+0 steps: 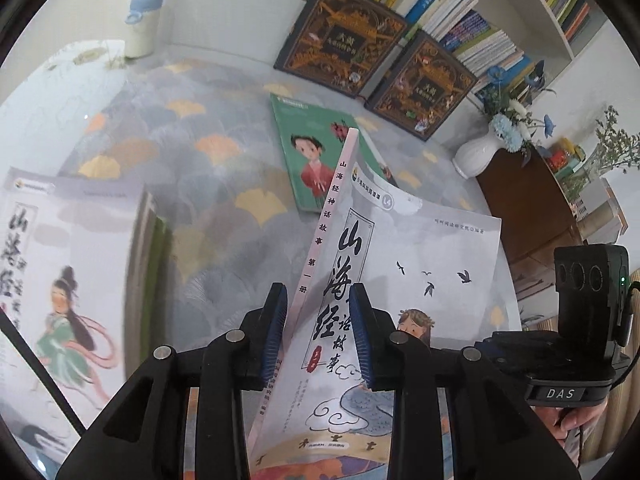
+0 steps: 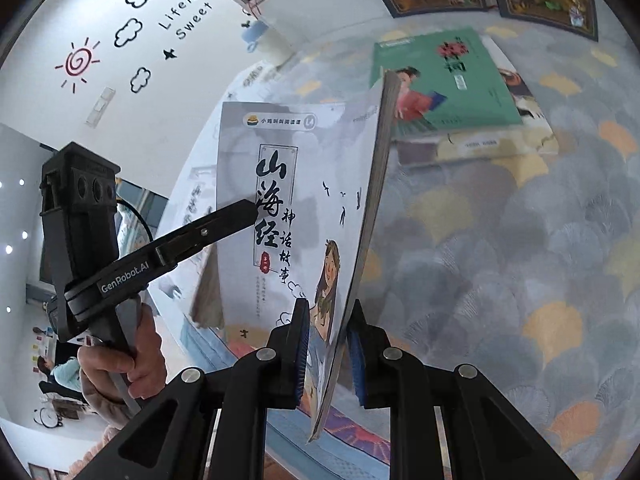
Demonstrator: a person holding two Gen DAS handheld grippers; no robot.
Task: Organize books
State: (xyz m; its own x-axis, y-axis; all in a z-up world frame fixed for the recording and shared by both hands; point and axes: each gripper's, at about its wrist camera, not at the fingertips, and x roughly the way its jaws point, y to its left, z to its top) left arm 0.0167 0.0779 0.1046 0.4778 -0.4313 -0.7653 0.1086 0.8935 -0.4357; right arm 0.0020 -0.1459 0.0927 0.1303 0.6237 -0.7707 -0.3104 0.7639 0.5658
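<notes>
1. Clearly, one thin pale grey paperback book with black brush lettering [image 1: 360, 264] is gripped by both tongs and is held tilted above the table
2. Its spine edge is clenched between the blue ribbed pads of the left gripper [image 1: 322, 332]
3. Its open page edge is pinched by the right gripper [image 2: 328, 356], whose pads press on the cover and back
4. Below it, a green paperback with a drawn figure [image 1: 316, 152] is seen lying flat on the grey tablecloth patterned with orange and yellow ginkgo leaves [image 1: 192, 184]
5. Beside the left gripper, a second pale illustrated book [image 1: 68, 280] is seen at the picture's left edge
6. Two dark ornate hardcovers [image 1: 340, 40] are leaned against a white shelf of colourful books [image 1: 460, 4], well apart from the held book
7. A white vase of blue flowers [image 1: 480, 152] is set near them
</notes>
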